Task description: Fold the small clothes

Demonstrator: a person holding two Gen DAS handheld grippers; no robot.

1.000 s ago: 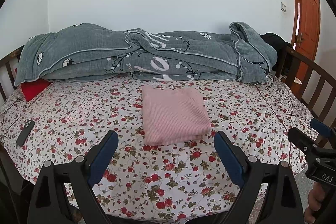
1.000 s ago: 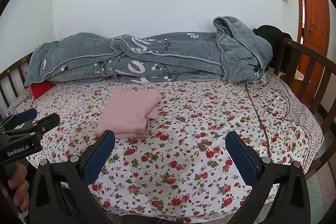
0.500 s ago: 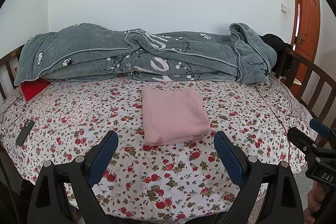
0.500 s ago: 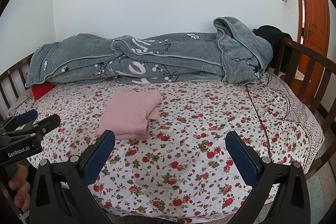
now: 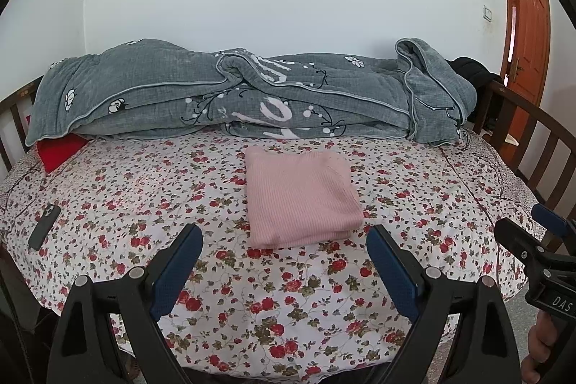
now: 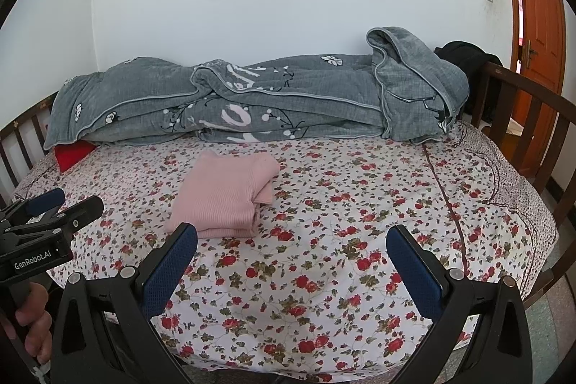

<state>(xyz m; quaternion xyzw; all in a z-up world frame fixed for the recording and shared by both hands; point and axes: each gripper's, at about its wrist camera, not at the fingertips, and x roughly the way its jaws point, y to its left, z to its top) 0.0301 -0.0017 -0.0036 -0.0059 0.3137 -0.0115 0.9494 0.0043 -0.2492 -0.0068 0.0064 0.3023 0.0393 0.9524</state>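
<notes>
1. The pink garment (image 5: pixel 300 198) lies in the middle of the bed (image 5: pixel 324 312), on the flowered sheet, already folded into a neat, flat rectangle with several layers at its near edge.
2. The left gripper (image 5: pixel 284 261) hovers just in front of the garment, above the sheet. Its jaws are wide apart and hold nothing.
3. The right gripper (image 6: pixel 291 261) hangs a little more to the right, also above the sheet, with its jaws spread wide and empty. The garment is to its front left.
4. I judge that the folding of this piece is finished, or almost finished: no sleeve or loose edge sticks out.
5. The next move, I think, asks only to check the fold and perhaps press it flat, or to bring another small garment; none is visible here.
6. Behind the garment, a grey quilt (image 5: pixel 252 96) is heaped along the wall, well apart from it.
7. A dark phone (image 5: pixel 44 226) lies near the left edge of the bed.
</notes>
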